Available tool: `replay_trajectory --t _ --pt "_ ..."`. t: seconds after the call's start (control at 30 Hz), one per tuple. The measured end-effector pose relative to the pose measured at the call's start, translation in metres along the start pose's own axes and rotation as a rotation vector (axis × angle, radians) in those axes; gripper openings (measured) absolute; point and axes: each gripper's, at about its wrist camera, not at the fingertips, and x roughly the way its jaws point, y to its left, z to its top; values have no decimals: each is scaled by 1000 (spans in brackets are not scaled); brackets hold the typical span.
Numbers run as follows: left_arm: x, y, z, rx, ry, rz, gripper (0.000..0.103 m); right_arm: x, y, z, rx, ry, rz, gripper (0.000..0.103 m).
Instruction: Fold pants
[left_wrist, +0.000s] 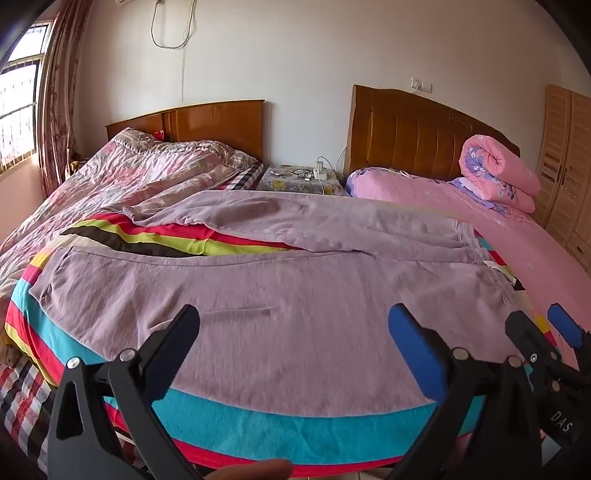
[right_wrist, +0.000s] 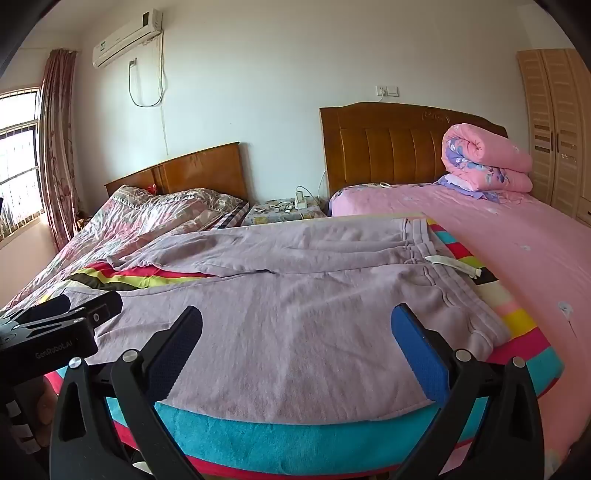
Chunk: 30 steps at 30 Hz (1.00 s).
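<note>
Pants (right_wrist: 295, 295) lengthwise left-right, waistband (right_wrist: 443, 258) rightward, legs left.

— What's on the bed (right_wrist: 535, 236)?
— A striped towel (right_wrist: 258, 439) is spread at its near edge, the lilac pants (right_wrist: 295, 317) flat on top.
— And at the head?
— A rolled pink quilt (right_wrist: 484, 158).

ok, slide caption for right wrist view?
Open right gripper poised over lilac pants spread flat on striped blanket.

Matt lilac cloth pants (right_wrist: 295, 314) on fuzzy striped towel (right_wrist: 295, 439).
</note>
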Motion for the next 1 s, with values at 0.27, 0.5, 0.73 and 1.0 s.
replay_trajectory --t 0.27,0.5,0.73,1.0 --pt "-1 0 0 2 2 0 102 1 0 -1 3 3 1 99" --pt "3 4 -4 1 8 0 102 1 0 -1 6 5 3 99" --pt "5 6 -10 2 12 2 102 1 2 -2 7 2 -2 99" --pt "7 4 -13 13 22 4 102 1 0 0 10 1 -1 99"
